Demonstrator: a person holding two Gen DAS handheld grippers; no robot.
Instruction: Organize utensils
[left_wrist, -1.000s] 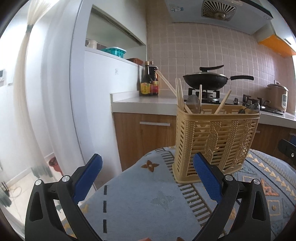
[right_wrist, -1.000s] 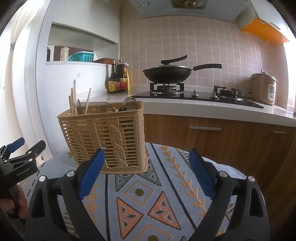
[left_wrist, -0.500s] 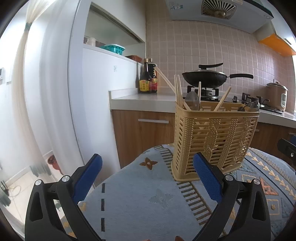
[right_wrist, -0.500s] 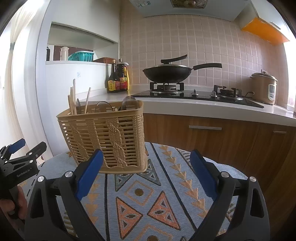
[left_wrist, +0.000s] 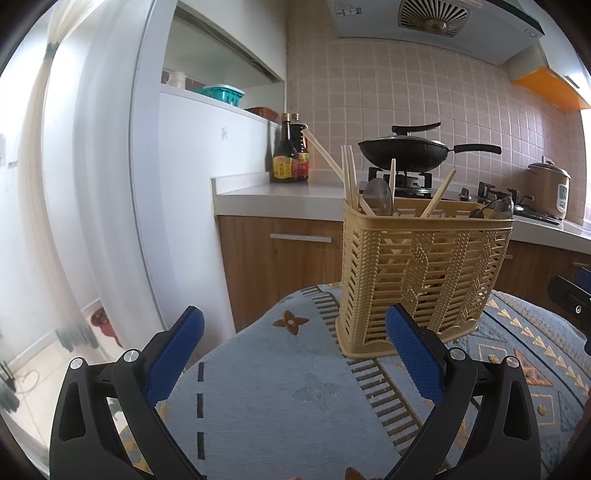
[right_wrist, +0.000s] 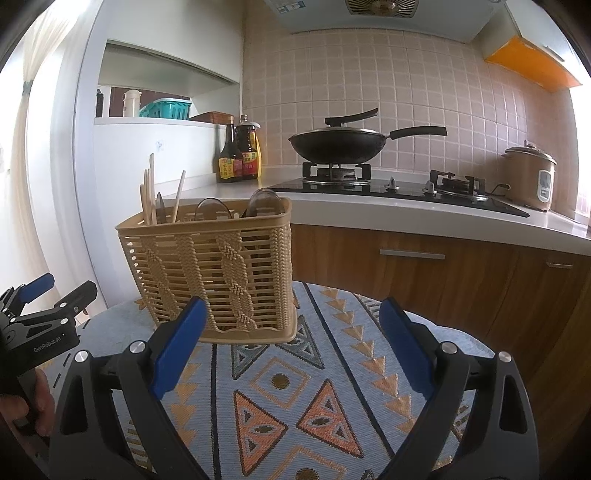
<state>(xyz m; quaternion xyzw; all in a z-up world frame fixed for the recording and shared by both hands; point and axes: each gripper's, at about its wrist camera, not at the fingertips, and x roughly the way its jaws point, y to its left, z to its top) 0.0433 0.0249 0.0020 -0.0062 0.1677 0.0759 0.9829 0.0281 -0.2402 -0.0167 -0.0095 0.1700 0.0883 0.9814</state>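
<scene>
Utensil basket (right_wrist: 210, 273) upright on patterned cloth (right_wrist: 295, 387); left gripper (left_wrist: 295, 343), right gripper (right_wrist: 291, 332) both spread, empty.

A wok (right_wrist: 339, 143) sits beside 2 sauce bottles (right_wrist: 239, 155).

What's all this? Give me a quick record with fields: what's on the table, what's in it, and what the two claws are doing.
surface: table with patterned cloth
container: tan woven basket, upright on the cloth
contents: wooden chopsticks and spoons, handles down
left claw: open, empty, just short of the basket
right claw: open, empty, near the basket
background: black wok on the stove
</scene>
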